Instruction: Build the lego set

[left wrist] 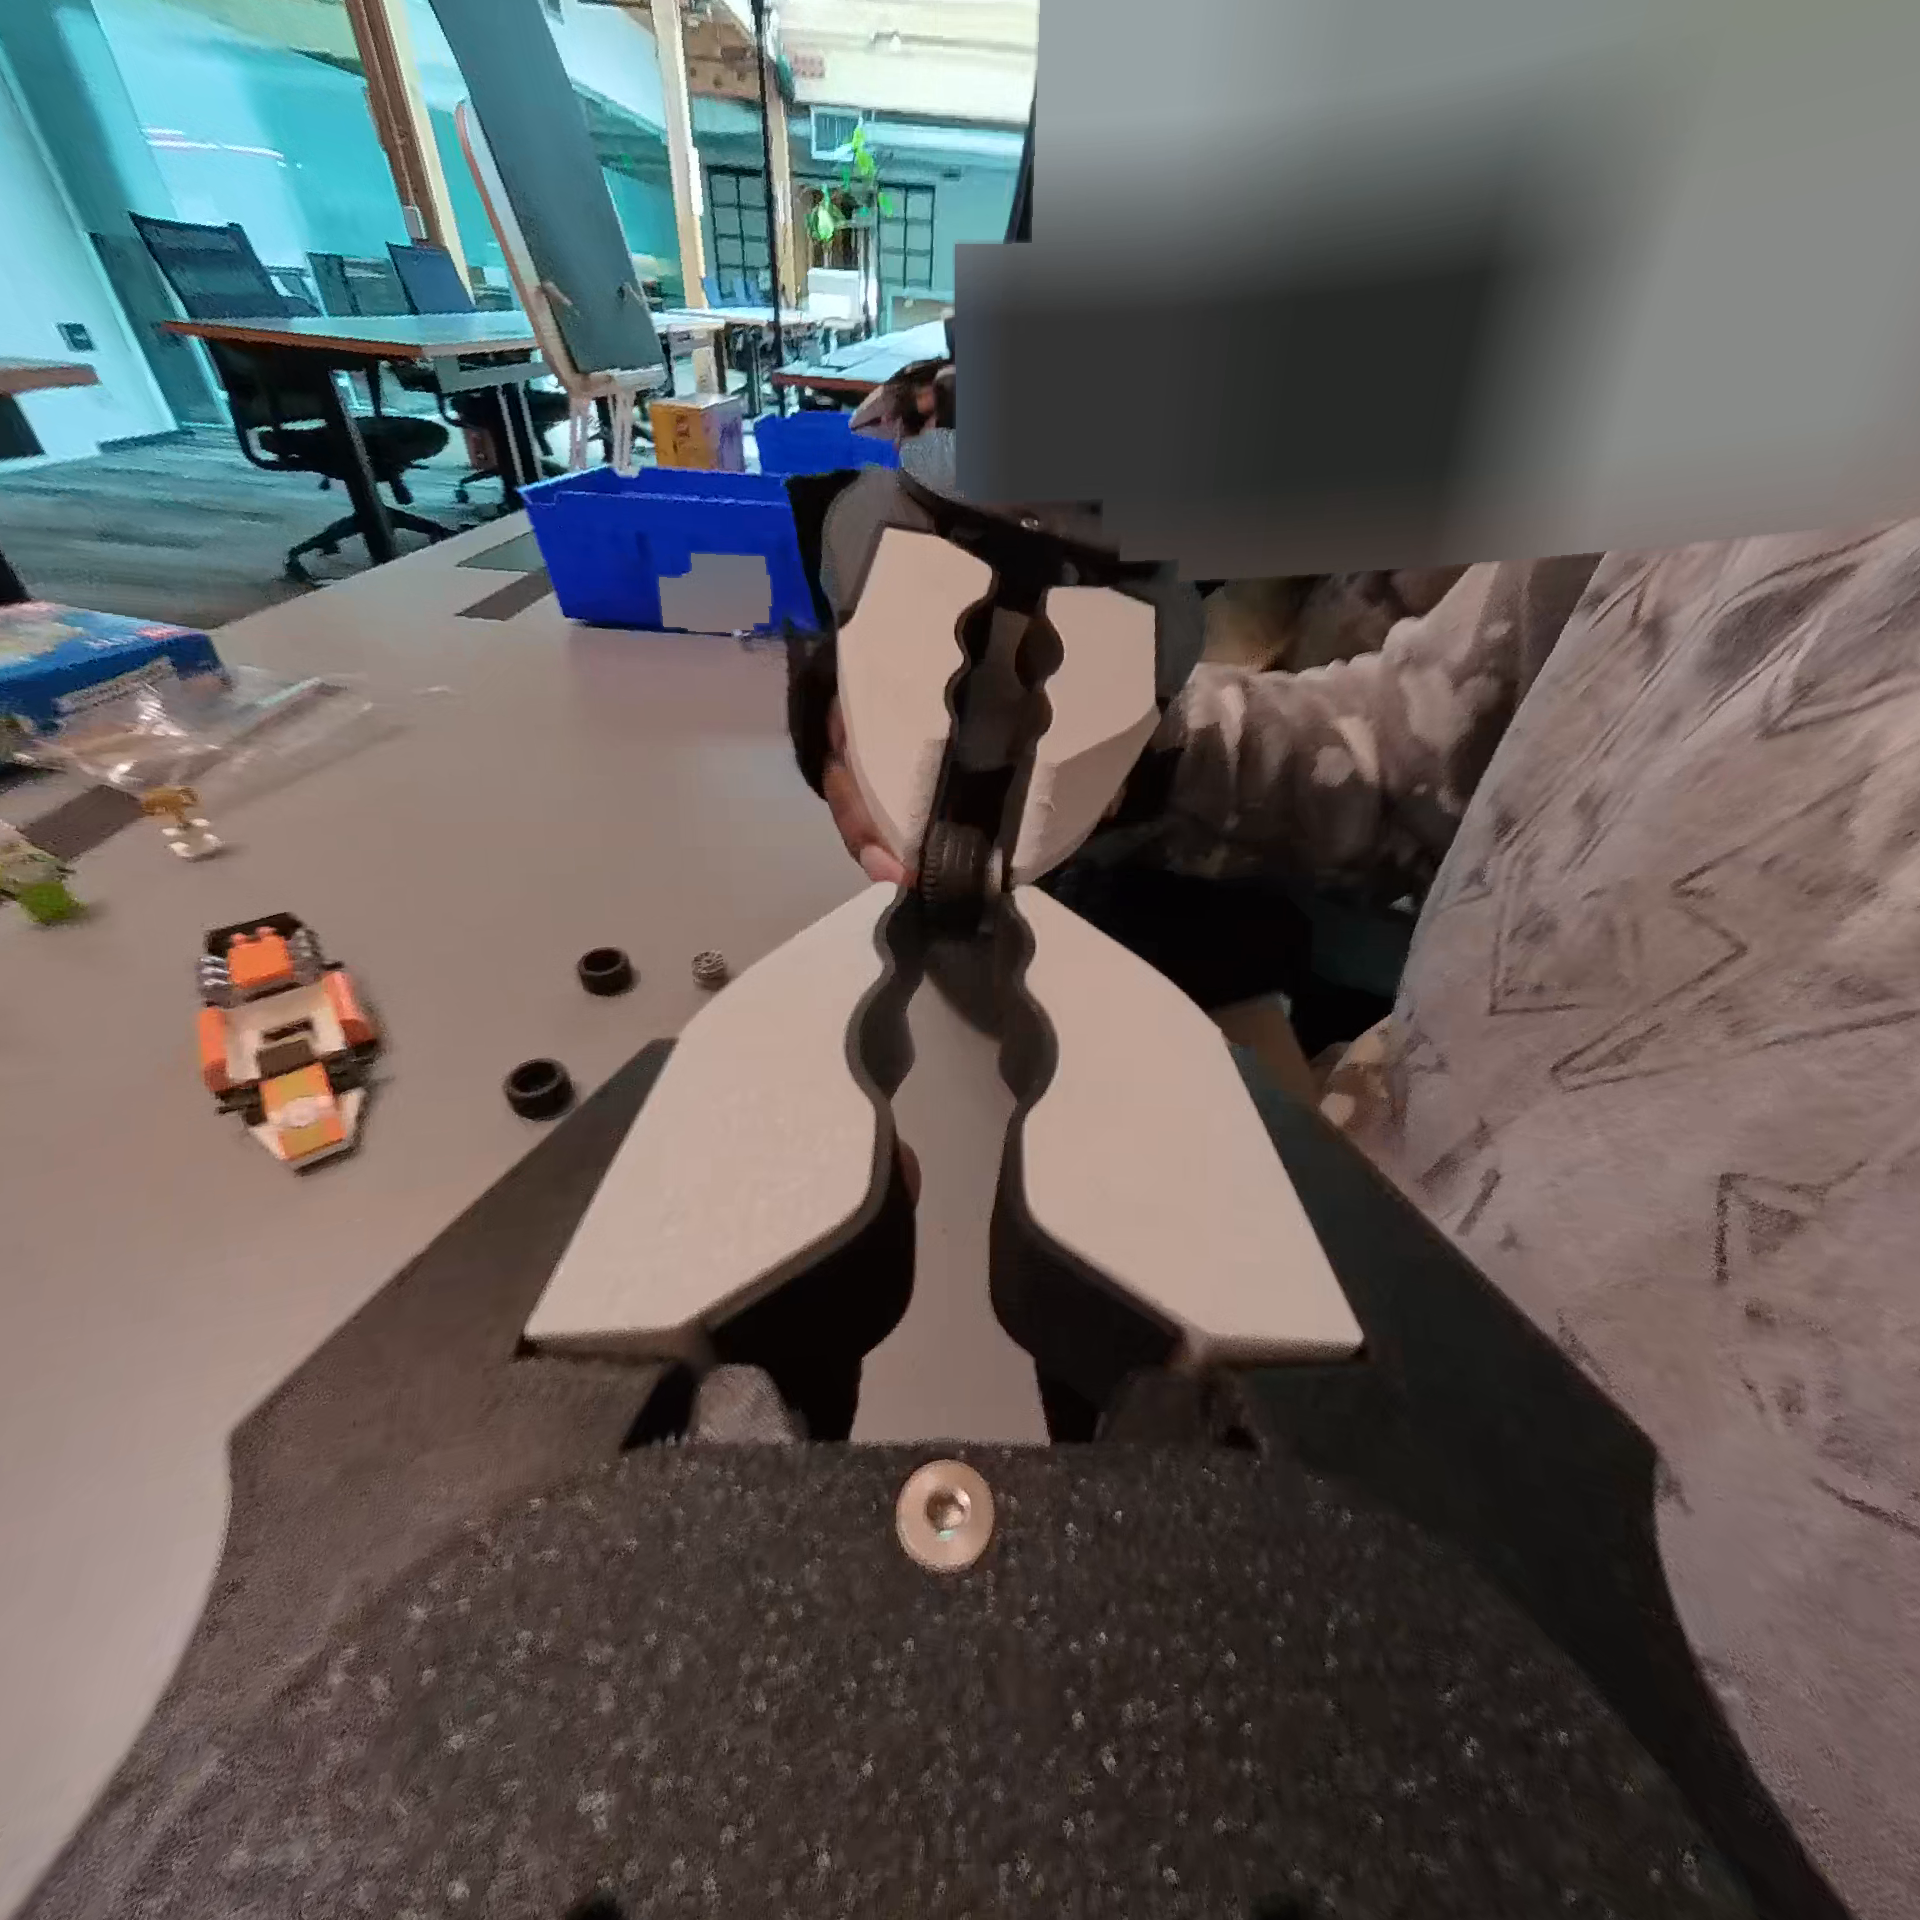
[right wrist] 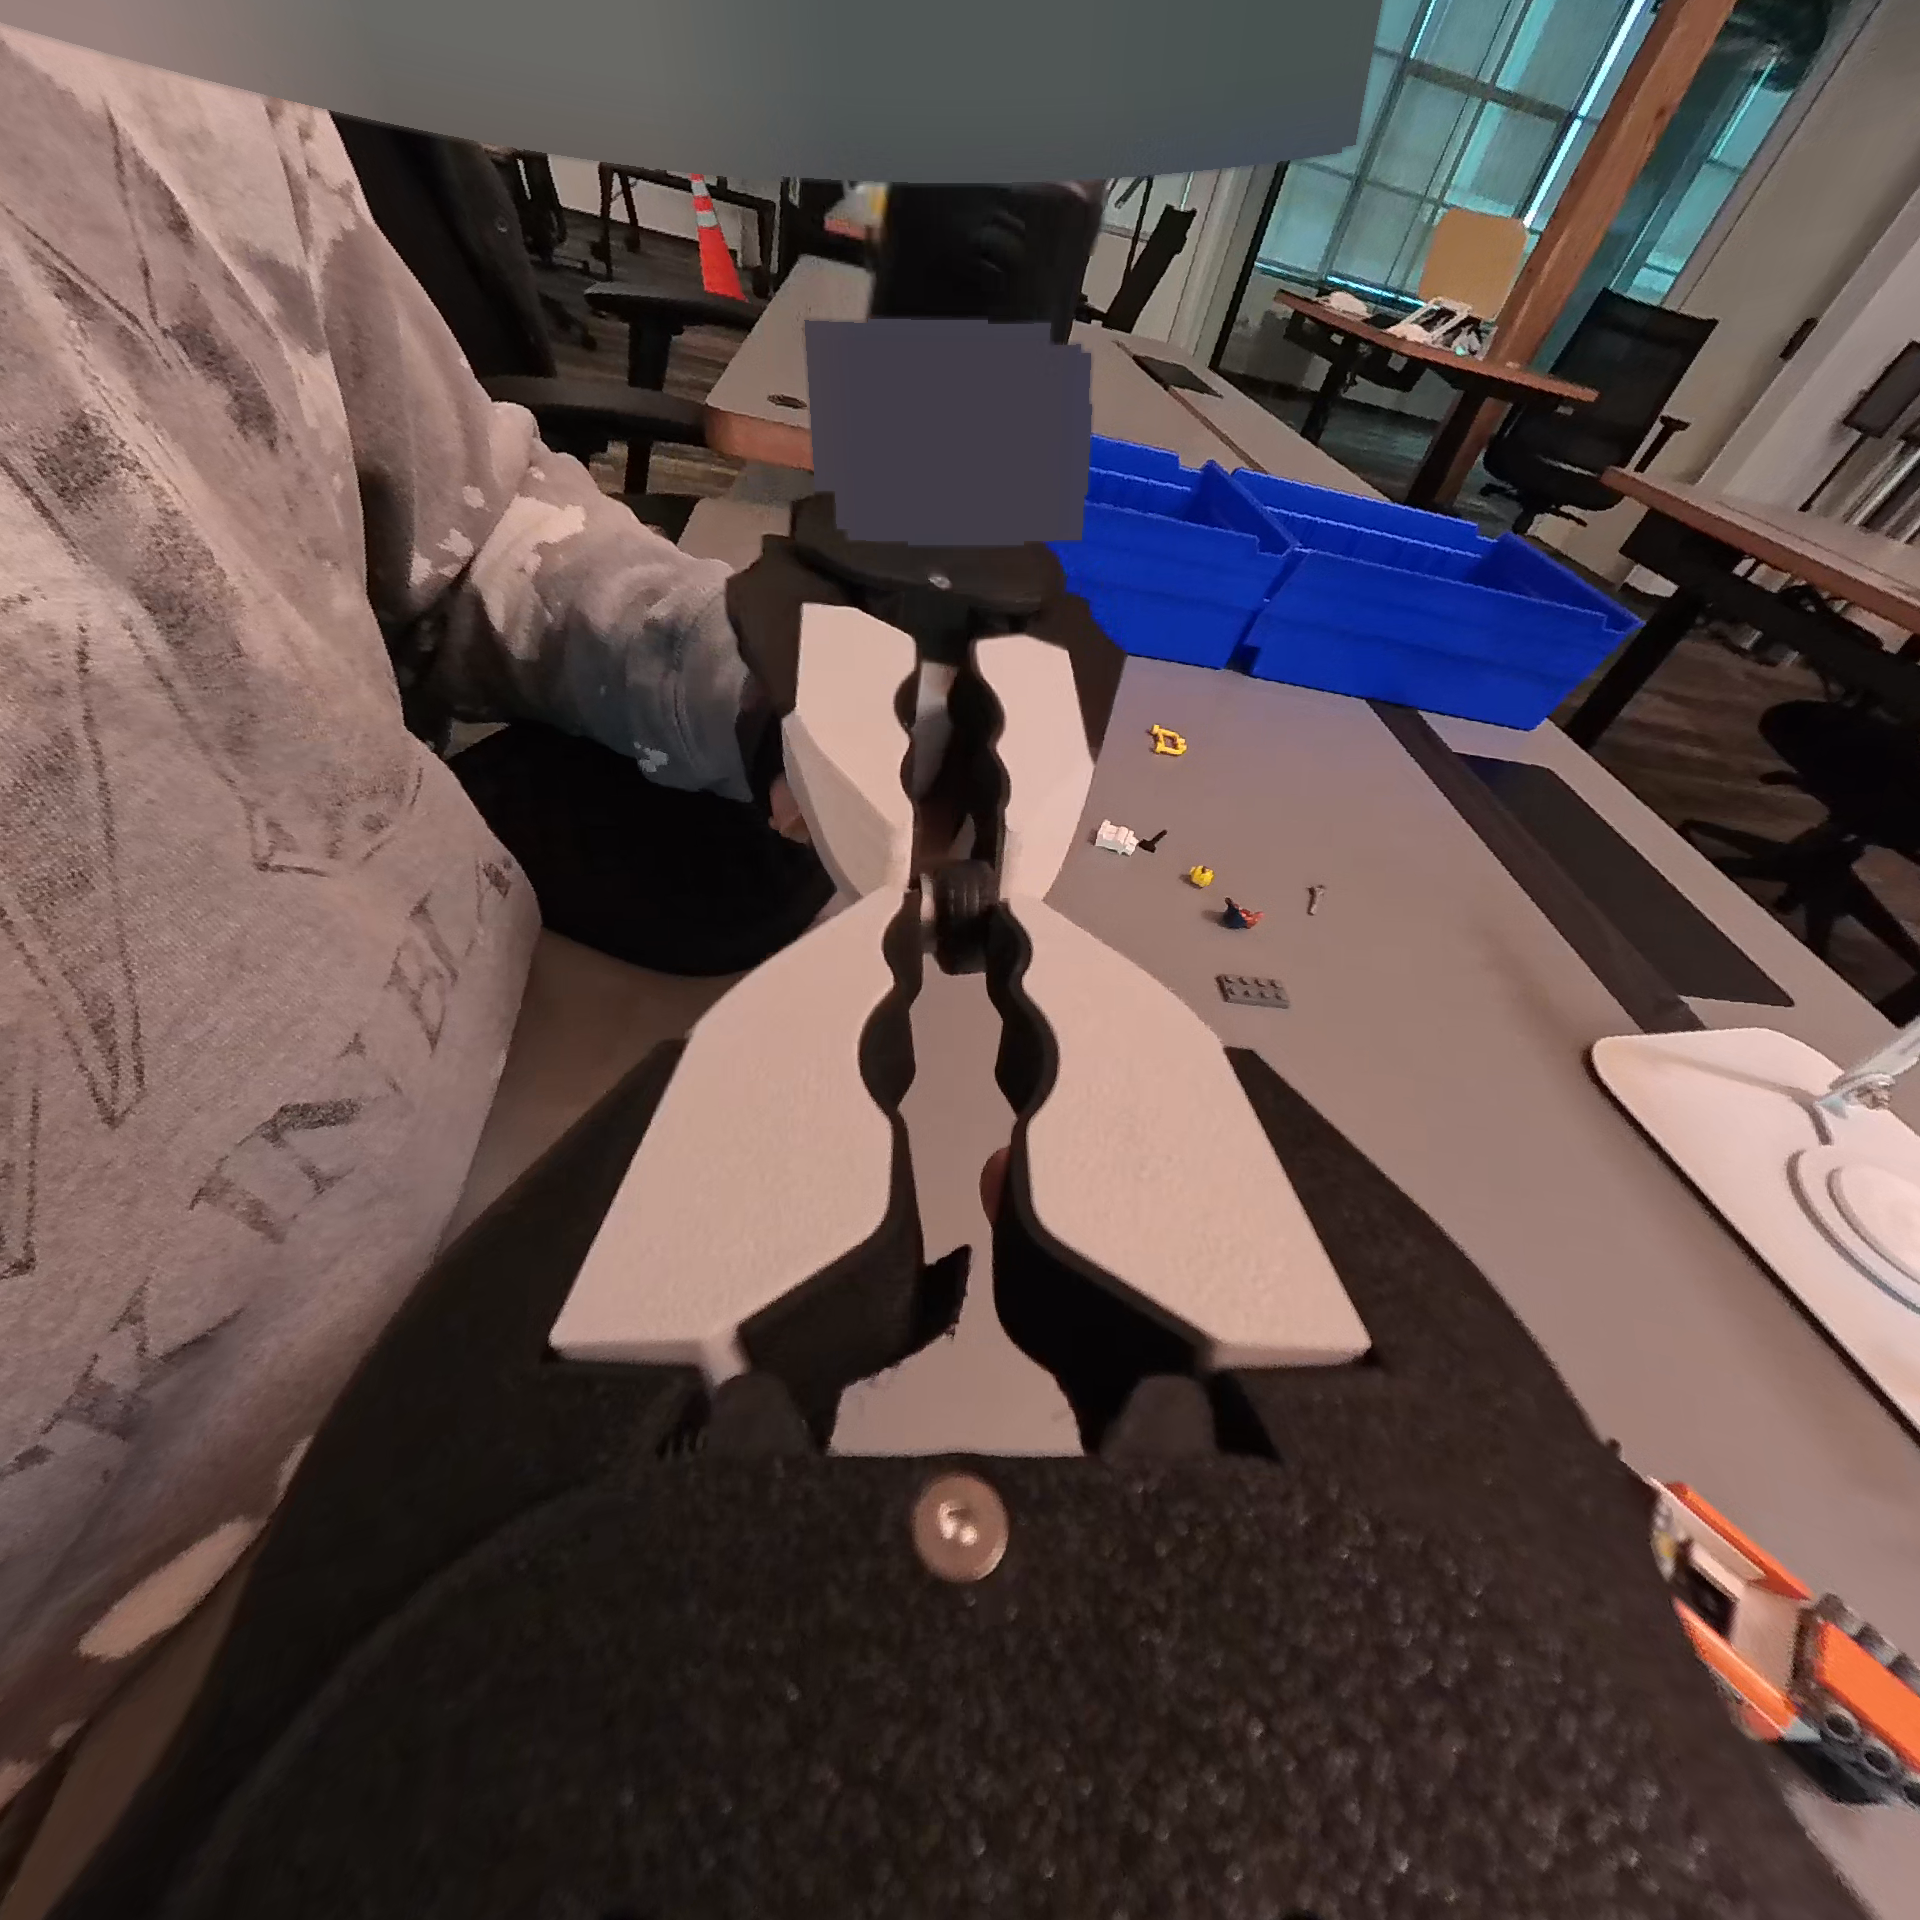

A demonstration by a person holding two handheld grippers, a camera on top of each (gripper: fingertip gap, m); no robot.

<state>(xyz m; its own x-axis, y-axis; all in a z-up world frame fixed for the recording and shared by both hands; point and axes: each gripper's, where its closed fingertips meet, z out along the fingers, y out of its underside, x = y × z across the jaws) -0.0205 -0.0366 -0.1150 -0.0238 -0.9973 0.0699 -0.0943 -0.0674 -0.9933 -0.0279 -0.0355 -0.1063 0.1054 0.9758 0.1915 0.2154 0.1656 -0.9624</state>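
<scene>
My left gripper (left wrist: 951,914) and right gripper (right wrist: 956,925) meet tip to tip in the air above the grey table (left wrist: 499,831). A small black wheel (left wrist: 951,868) sits pinched where the tips meet, and it also shows in the right wrist view (right wrist: 964,894). Both pairs of fingers are nearly closed on it; which one carries it I cannot tell. The orange and white lego car (left wrist: 281,1039) lies on the table to the left and also shows in the right wrist view (right wrist: 1766,1642). Two loose black tyres (left wrist: 605,971) (left wrist: 538,1088) and a grey hub (left wrist: 710,969) lie beside it.
Blue bins (left wrist: 665,551) (right wrist: 1351,582) stand at the table's far side. A lego box (left wrist: 94,665) and a plastic bag (left wrist: 208,717) lie far left. Small loose pieces (right wrist: 1169,741), a grey plate (right wrist: 1254,992) and a white lamp base (right wrist: 1766,1164) lie to the right. A person's sleeve (right wrist: 582,623) is close. The tips of both grippers are at nearly the same place.
</scene>
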